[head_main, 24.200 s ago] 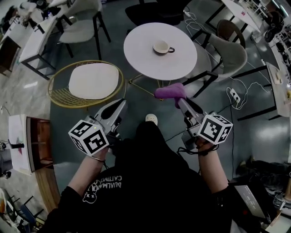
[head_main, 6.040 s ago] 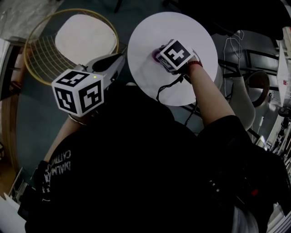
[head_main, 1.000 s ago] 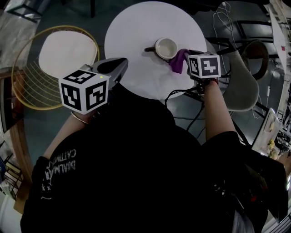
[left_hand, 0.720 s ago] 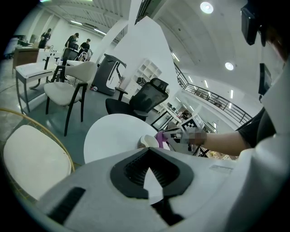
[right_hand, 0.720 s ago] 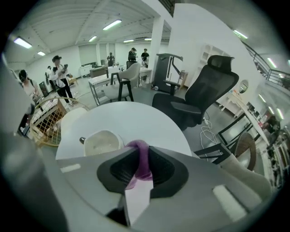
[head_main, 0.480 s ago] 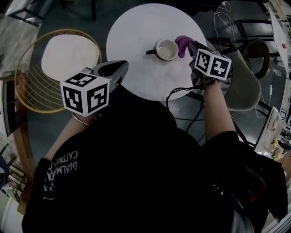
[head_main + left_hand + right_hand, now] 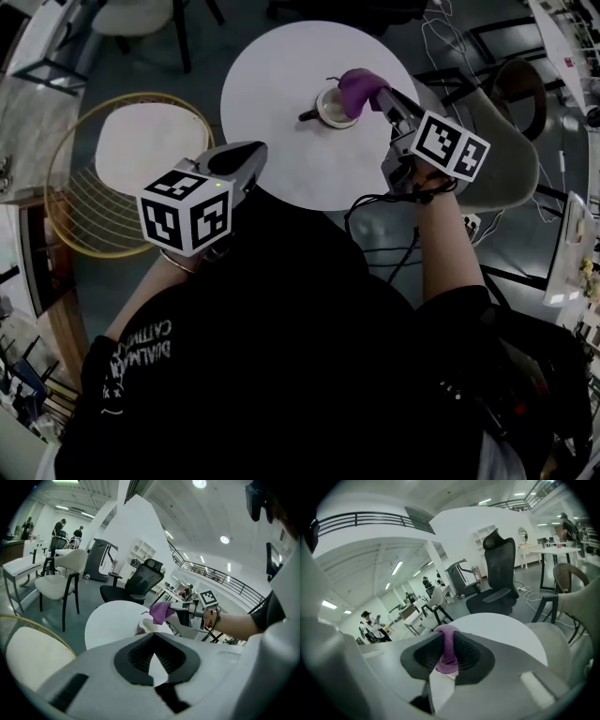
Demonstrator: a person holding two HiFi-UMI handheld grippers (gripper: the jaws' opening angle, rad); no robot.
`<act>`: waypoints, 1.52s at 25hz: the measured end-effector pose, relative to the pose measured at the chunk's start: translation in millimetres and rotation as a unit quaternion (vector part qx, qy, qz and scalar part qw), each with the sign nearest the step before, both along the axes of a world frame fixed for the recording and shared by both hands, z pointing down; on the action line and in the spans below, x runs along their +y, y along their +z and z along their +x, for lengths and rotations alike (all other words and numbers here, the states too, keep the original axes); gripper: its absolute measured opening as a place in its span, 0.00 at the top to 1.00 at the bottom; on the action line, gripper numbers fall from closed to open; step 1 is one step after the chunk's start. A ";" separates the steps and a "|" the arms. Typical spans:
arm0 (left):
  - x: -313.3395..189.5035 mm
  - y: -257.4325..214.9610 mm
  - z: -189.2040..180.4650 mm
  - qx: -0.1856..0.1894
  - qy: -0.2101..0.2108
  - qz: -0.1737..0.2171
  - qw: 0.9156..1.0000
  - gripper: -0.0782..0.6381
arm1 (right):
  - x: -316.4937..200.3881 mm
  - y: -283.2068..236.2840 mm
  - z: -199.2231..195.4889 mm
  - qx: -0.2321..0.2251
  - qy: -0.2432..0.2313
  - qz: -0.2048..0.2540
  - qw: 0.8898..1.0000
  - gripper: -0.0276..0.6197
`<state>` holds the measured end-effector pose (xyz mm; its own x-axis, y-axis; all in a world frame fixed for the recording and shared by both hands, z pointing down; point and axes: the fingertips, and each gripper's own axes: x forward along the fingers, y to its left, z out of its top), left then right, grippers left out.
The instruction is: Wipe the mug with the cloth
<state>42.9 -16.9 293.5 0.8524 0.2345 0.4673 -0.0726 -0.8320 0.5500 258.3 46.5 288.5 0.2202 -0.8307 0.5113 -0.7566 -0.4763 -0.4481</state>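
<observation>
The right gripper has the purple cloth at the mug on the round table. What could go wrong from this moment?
1. Nothing steadies the mug. The left gripper is shut on nothing and sits apart from it, by the near edge of the table. A sideways wipe by the right gripper could slide or tip the mug.
2. The cloth is only pinched between the jaws. If it drags on the rim, it might pull loose.

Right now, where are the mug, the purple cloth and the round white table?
mug (image 7: 327, 110), head view, on its rim
purple cloth (image 7: 357, 87), head view, its bunched middle
round white table (image 7: 286, 152), head view, bare top
</observation>
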 end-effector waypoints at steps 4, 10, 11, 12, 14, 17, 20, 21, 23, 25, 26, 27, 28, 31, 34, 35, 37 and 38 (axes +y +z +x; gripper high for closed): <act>19.9 -16.2 2.6 0.019 0.018 0.016 1.000 0.89 | 24.2 -30.2 -19.7 -0.025 0.021 0.057 0.998 0.84; 51.1 -44.8 -16.3 0.080 0.020 0.010 0.997 0.89 | 78.5 -46.1 -60.6 -0.045 0.107 0.095 0.989 0.85; 54.8 -49.8 -18.3 0.090 0.025 0.004 0.996 0.89 | 85.6 -43.4 -67.9 -0.050 0.117 0.090 0.988 0.85; 57.1 -53.3 -20.3 0.097 0.030 0.000 0.995 0.89 | 91.5 -39.4 -74.9 -0.051 0.123 0.080 0.988 0.85; 58.3 -54.6 -24.3 0.102 0.042 0.000 0.994 0.89 | 101.3 -31.1 -86.1 -0.047 0.129 0.053 0.989 0.85; 63.7 -47.4 -26.3 0.089 0.040 0.011 0.995 0.89 | 123.7 -21.5 -88.7 -0.042 0.139 0.034 0.989 0.85; 85.5 -39.3 -22.6 0.080 0.025 0.006 0.996 0.89 | 155.1 -13.7 -81.4 -0.051 0.153 0.036 0.986 0.85; 93.8 -37.6 -22.8 0.079 0.021 0.004 0.997 0.89 | 163.7 -12.6 -81.0 -0.051 0.153 0.036 0.986 0.85; 106.2 -36.6 -26.1 0.081 0.009 0.003 0.997 0.89 | 173.7 -15.3 -84.0 -0.042 0.143 0.037 0.988 0.85; 112.3 -38.5 -32.5 0.085 -0.009 0.007 0.996 0.89 | 177.6 -22.0 -90.6 -0.032 0.131 0.043 0.990 0.85; 113.7 -40.7 -36.3 0.087 -0.019 0.007 0.996 0.89 | 178.9 -26.3 -95.3 -0.028 0.126 0.047 0.991 0.85; 114.8 -43.9 -40.3 0.091 -0.029 0.007 0.995 0.89 | 180.3 -30.9 -101.0 -0.025 0.120 0.051 0.991 0.85; 116.1 -47.9 -44.6 0.096 -0.040 0.006 0.995 0.89 | 182.9 -35.3 -107.5 -0.022 0.114 0.054 0.992 0.85; 132.8 -59.0 -59.6 0.108 -0.066 -0.002 0.992 0.89 | 207.8 -42.5 -127.6 -0.016 0.104 0.051 0.993 0.86; 172.8 -61.0 -76.6 0.109 -0.080 -0.014 0.991 0.89 | 257.1 -40.0 -145.1 -0.026 0.111 0.045 0.992 0.86; 188.1 -60.4 -81.7 0.108 -0.081 -0.018 0.991 0.89 | 274.8 -39.7 -149.8 -0.030 0.114 0.044 0.992 0.86; 217.1 -57.7 -92.7 0.102 -0.084 -0.023 0.991 0.89 | 308.9 -40.1 -159.1 -0.035 0.118 0.041 0.992 0.86; 229.2 -55.6 -98.6 0.099 -0.087 -0.025 0.991 0.89 | 324.5 -39.7 -163.6 -0.035 0.120 0.040 0.991 0.86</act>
